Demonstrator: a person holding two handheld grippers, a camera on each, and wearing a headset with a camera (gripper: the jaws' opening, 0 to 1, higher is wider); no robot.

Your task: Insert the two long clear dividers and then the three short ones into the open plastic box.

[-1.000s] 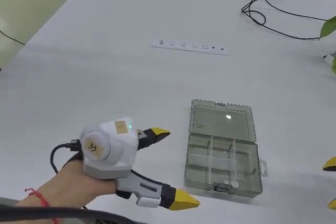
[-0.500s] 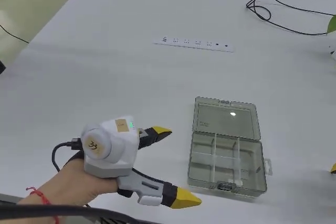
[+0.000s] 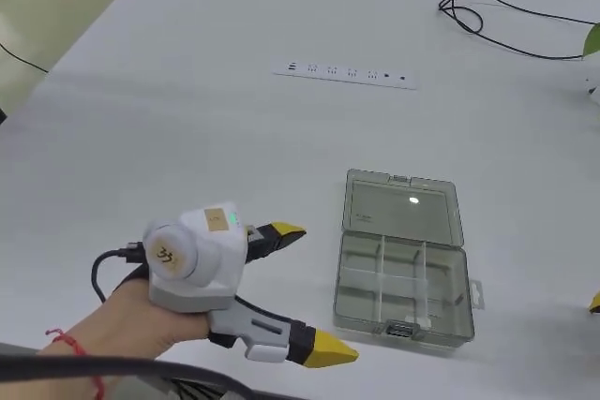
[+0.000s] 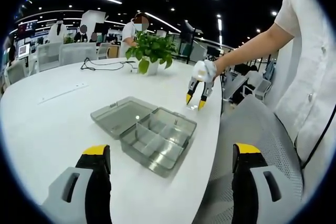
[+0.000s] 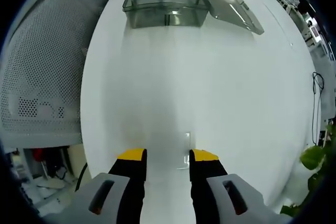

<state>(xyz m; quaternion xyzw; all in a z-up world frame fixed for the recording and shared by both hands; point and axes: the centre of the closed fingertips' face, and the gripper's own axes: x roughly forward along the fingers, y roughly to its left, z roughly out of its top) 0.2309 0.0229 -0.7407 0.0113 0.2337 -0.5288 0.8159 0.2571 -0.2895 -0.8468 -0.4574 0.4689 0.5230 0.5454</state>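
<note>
The clear plastic box lies open on the white table, lid folded back. Clear dividers stand inside it and split it into several compartments. My left gripper hovers left of the box, open and holding nothing; its own view has the box ahead between wide jaws. The right gripper is open low over the table near the edge, with a small clear divider lying flat between its fingertips. The box is far ahead of it. One yellow fingertip shows at the right edge.
A white power strip lies mid-table and a black cable loops at the far right. A potted plant stands beyond the box. A mesh chair sits just off the table's near edge.
The right gripper's yellow tips have slid almost out of the head view's right edge. The head camera has shifted a little. My left gripper and the box have stayed put.
</note>
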